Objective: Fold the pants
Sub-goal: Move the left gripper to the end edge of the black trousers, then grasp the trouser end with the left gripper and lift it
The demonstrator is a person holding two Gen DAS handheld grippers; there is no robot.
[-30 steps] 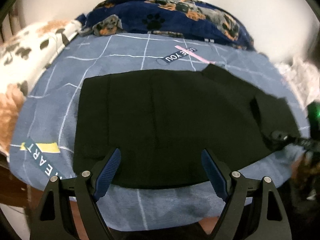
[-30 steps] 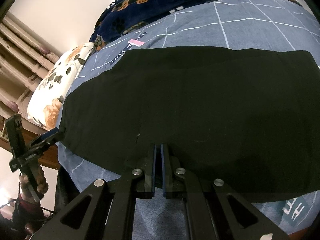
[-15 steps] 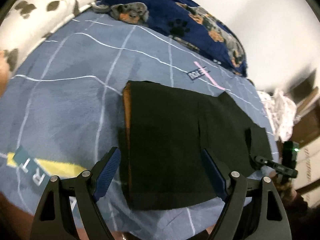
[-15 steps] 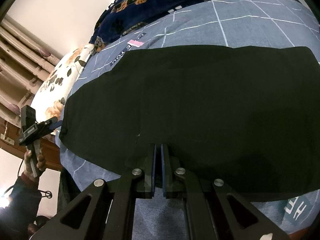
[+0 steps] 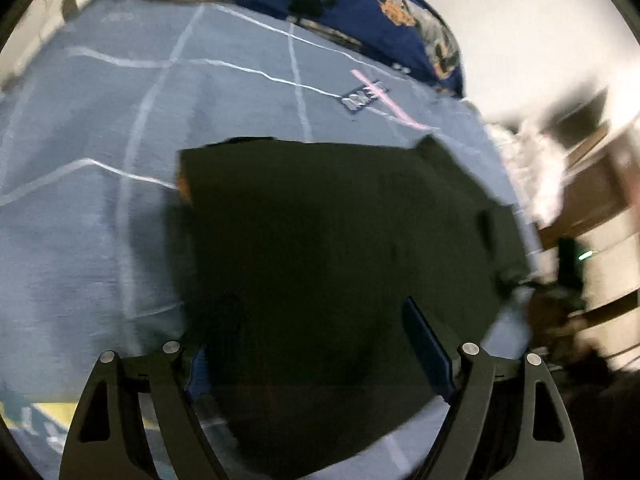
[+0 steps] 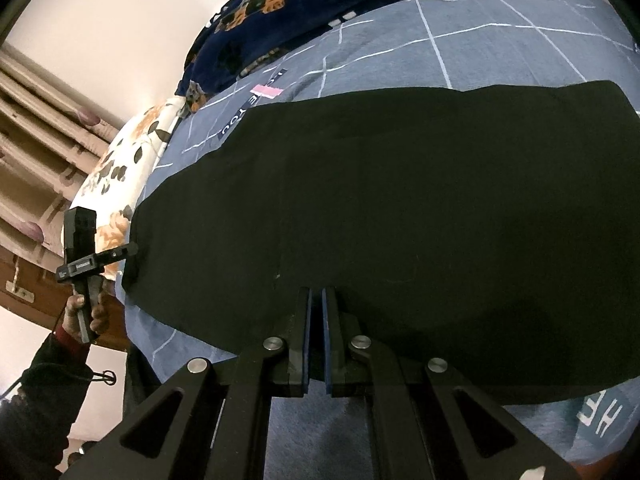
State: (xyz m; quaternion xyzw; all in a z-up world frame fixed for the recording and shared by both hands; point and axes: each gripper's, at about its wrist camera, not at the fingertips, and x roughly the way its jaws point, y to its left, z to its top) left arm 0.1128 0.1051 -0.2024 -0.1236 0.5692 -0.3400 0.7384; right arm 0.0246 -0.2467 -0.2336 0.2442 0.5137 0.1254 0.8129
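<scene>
Black pants (image 6: 400, 208) lie flat on a blue-grey checked bedspread (image 6: 460, 40). At the middle of their near edge my right gripper (image 6: 317, 294) is shut, its tips lying on the black cloth, which seems pinched there. In the blurred left wrist view the pants (image 5: 340, 240) fill the middle, with an orange strip showing at their left edge. My left gripper (image 5: 308, 328) is open, close over the near end of the pants, the cloth lying between and under its wide-spread fingers. From the right wrist view that left gripper (image 6: 100, 258) sits at the pants' left end, held by a hand (image 6: 80, 316).
A dark blue blanket (image 5: 360, 4) with dog and paw prints lies along the far side of the bed. A white floral pillow (image 6: 116, 168) lies at the left end. Wooden furniture (image 6: 32, 272) stands beyond the bed's left edge. A white heap (image 5: 536, 176) sits past the right end.
My left gripper has swung round and come down close over the near end of the pants, still open. The right gripper has stayed put and shut.
</scene>
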